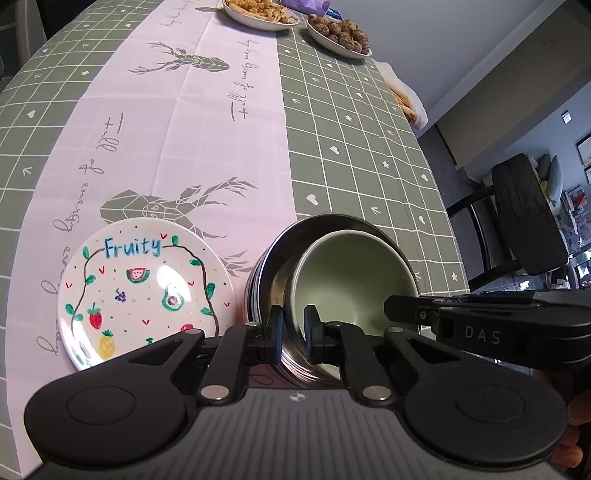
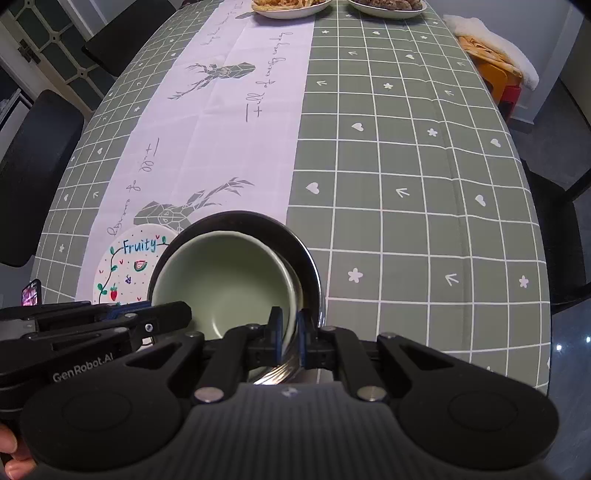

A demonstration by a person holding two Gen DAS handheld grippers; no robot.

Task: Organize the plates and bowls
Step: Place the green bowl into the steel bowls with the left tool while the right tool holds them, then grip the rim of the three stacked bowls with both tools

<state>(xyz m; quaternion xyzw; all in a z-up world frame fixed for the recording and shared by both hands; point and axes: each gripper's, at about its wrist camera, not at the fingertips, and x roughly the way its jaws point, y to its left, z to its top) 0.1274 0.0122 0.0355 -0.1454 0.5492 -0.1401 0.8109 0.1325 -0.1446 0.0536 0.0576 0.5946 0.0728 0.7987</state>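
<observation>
A pale green bowl [image 1: 351, 273] sits inside a stack of steel bowls [image 1: 275, 258]. The stack is tilted toward me, near the table's front edge. My left gripper [image 1: 293, 332] is shut on the stack's near left rim. My right gripper [image 2: 290, 338] is shut on the near right rims of the green bowl [image 2: 225, 284] and the steel stack [image 2: 295, 240]. A white "Fruity" plate [image 1: 144, 291] with painted fruit lies flat to the left of the stack, and it also shows in the right wrist view [image 2: 129, 266].
Two plates of food [image 1: 262, 14] [image 1: 341, 35] stand at the far end of the checked tablecloth [image 1: 351, 147]. A dark chair [image 1: 524, 214] stands off the table's right side. A bag of food [image 2: 491, 55] lies at the right edge.
</observation>
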